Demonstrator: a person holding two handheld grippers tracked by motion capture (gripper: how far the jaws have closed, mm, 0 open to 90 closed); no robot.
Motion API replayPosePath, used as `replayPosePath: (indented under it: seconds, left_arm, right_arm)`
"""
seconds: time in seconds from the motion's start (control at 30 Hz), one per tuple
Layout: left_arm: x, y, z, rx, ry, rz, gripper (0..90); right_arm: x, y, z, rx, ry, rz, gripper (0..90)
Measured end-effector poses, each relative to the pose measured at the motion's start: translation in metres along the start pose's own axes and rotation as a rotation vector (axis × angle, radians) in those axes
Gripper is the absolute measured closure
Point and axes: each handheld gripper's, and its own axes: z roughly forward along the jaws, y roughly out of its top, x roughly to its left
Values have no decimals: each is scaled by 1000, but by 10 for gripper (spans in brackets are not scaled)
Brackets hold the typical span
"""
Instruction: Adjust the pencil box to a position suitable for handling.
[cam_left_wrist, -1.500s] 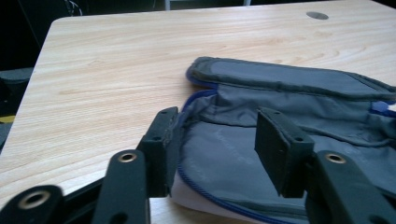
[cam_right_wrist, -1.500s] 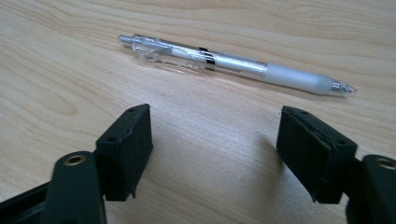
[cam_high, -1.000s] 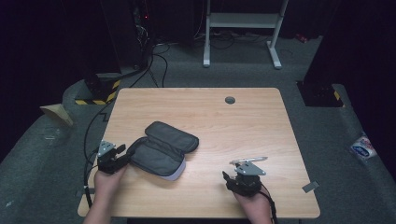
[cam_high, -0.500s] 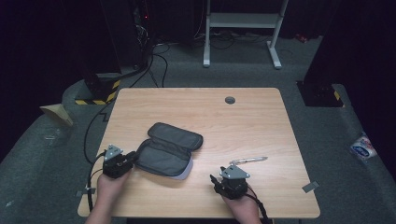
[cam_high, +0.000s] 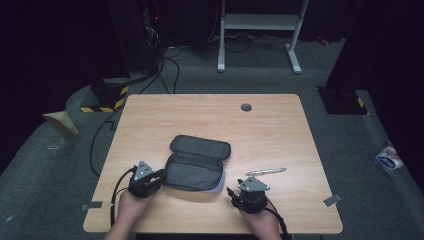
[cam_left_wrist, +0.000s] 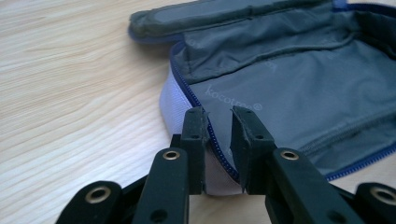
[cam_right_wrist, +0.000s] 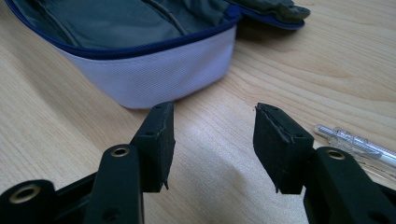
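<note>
Nearest the tabletop's front edge, you are holding the right gripper (cam_high: 248, 194) right of centre, its jaws standing spread with nothing but bare wood between them. In the right gripper view, those jaws are pointing past the white side wall of the pencil case (cam_right_wrist: 154, 70), which is lying just beyond the tips. Toward the front left corner, you are holding the left gripper (cam_high: 148, 180) against the case's left end. In the left gripper view, its jaws are pinching the zippered rim of the case (cam_left_wrist: 280, 93), with the blue zip running up between the two pads.

The pencil case (cam_high: 197, 162) is lying open near the middle of the tabletop (cam_high: 150, 120), slightly toward the front, its grey lid folded back toward the far side. A clear pen (cam_high: 266, 171) is lying just right of the case, just beyond the right gripper. Farther back, a round grommet (cam_high: 246, 107) is sitting near the far edge.
</note>
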Motion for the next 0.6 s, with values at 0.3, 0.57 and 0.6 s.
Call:
replayPosePath:
  seconds: [0.3,0.57,0.6]
  left_arm:
    - [-22,2,3,3,-41,45,745]
    - [-29,5,5,1,-74,53,750]
    - [-29,5,5,1,-74,53,750]
  right_arm:
    - [-3,-1,-3,-1,-1,11,491]
    - [-7,-4,-3,2,-20,26,494]
    - [-7,-4,-3,2,-20,26,494]
